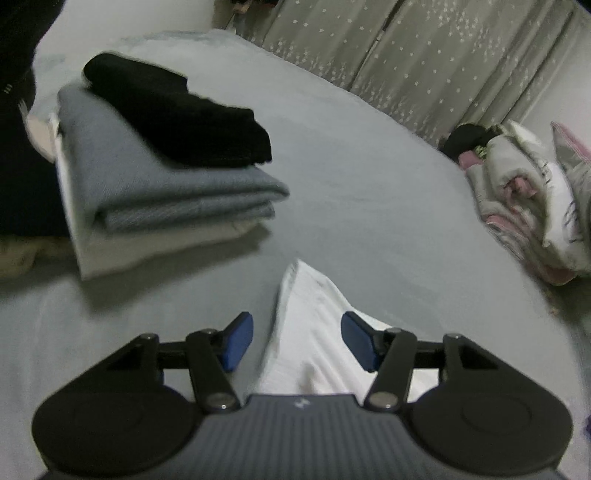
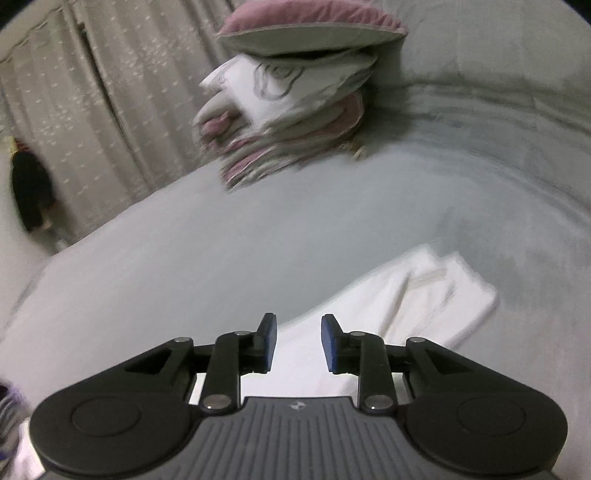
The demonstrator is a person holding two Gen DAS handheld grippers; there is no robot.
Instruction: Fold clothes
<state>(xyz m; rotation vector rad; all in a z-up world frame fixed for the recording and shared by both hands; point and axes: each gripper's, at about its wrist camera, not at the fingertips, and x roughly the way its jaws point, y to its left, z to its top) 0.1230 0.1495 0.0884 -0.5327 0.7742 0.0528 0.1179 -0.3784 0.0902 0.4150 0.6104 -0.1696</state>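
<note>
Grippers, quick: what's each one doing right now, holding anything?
Left gripper: open, white garment lies between its fingers, not pinched.
Right gripper: open, holding nothing.

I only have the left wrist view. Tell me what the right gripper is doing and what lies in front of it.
Observer: The right gripper is open, with nothing pinched between its blue pads; white cloth lies below it.
Operator: Describe that cloth on your side.
Observer: The white garment lies flat on the grey bed sheet, folded into a long strip, with its far end off to the right of the gripper.
Operator: Report what is beyond it.
Observer: A pile of pink, grey and white bedding sits farther up the bed, with a pink-topped cushion resting on top.
Operator: Say what is left of that.
Observer: A star-patterned curtain, with something dark hanging in front of it.
</note>
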